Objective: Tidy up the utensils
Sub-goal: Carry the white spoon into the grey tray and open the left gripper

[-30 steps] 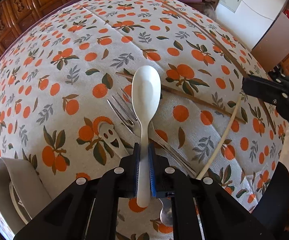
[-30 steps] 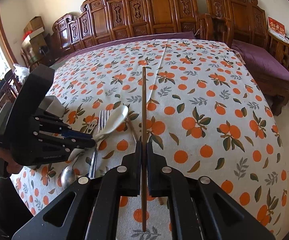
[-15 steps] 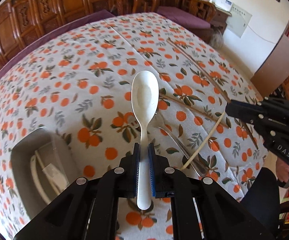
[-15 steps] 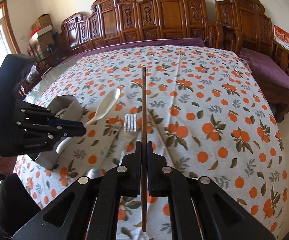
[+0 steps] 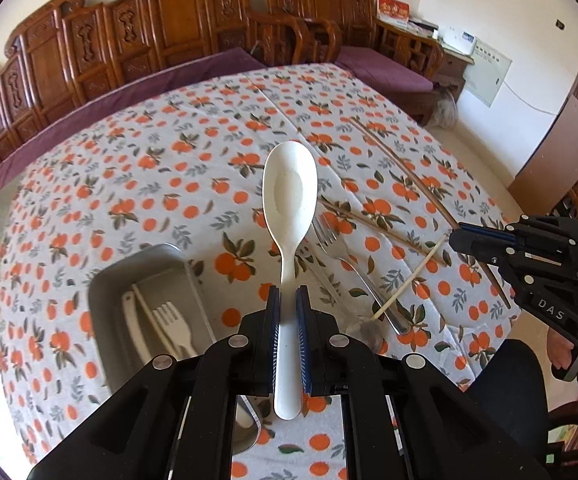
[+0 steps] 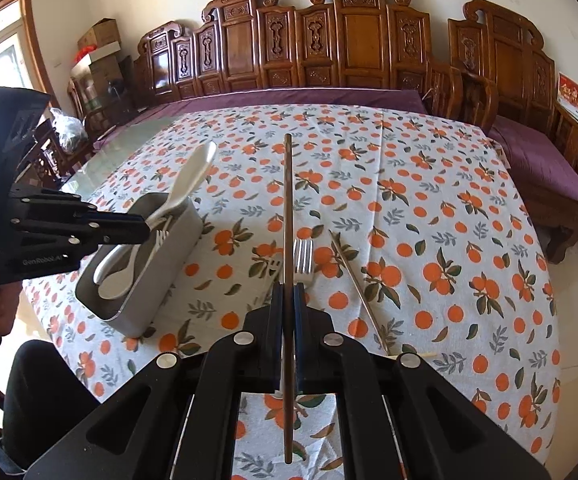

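White plastic is what the left gripper (image 5: 287, 312) carries: a soup spoon (image 5: 289, 200), pinched at its handle between the blue pads, bowl pointing forward. A second ago this spoon was low over the tablecloth (image 5: 161, 184), just above the metal forks. Now it is lifted clear of the cloth and brought toward the grey metal tray (image 5: 107, 308), which came into the left wrist view only in the last half second. In the right wrist view the spoon hangs just over the tray's far end. This suggests the pick-up is finished and the spoon is on its way to be dropped in.

The tray stands near the left front corner of the table, and already holds a white fork (image 5: 175, 326), a white spoon (image 6: 123, 274) and a pale chopstick (image 5: 151, 322).

The left gripper's jaws are nearly closed, gripping the thin spoon handle. The right gripper (image 6: 287, 300) is also closed almost fully, on a dark brown chopstick (image 6: 287, 208) that points straight ahead; it too has risen from the cloth.

On the tablecloth toward the front edge there remain two metal forks (image 5: 339, 246), another brown chopstick (image 5: 373, 224), a pale chopstick (image 5: 411, 280) and what looks like a metal spoon (image 5: 367, 334), partly hidden. So the sorting seems about half done.
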